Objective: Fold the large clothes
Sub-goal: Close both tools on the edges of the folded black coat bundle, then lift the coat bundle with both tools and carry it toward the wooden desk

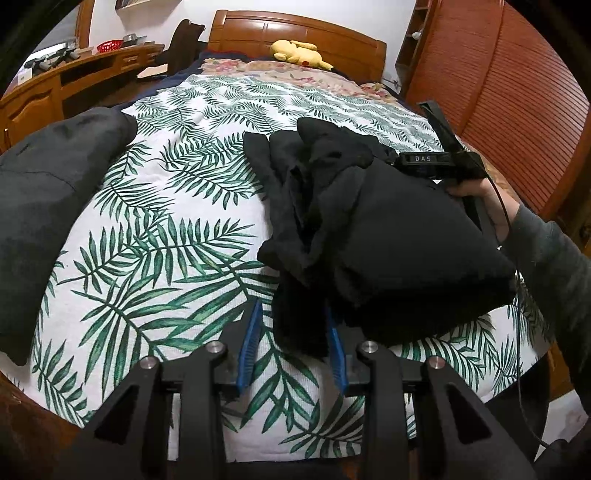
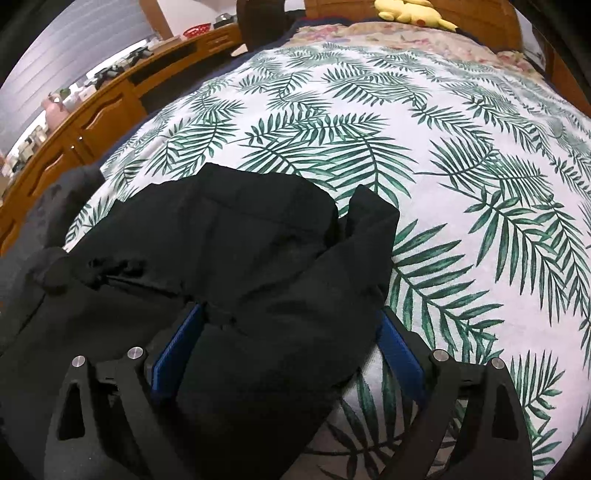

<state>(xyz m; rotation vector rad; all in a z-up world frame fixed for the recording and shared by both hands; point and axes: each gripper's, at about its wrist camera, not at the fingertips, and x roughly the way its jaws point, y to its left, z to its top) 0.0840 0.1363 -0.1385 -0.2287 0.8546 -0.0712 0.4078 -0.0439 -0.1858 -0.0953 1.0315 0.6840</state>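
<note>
A bulky black garment (image 1: 388, 229) lies bunched on the bed's leaf-print cover (image 1: 166, 229). My left gripper (image 1: 291, 325) has its blue fingers (image 1: 247, 343) closed on a hanging fold of the black cloth. The right gripper's body (image 1: 439, 162) shows at the garment's far right, held by a hand. In the right wrist view the same garment (image 2: 240, 258) fills the lower left. My right gripper (image 2: 291, 332) stands wide open with thick cloth lying between its blue fingers (image 2: 177, 350).
A dark grey garment (image 1: 48, 206) lies at the bed's left edge. A yellow plush toy (image 1: 299, 53) sits by the wooden headboard (image 1: 295, 33). A wooden desk (image 1: 74, 85) runs along the left. A slatted wardrobe (image 1: 517, 110) stands on the right.
</note>
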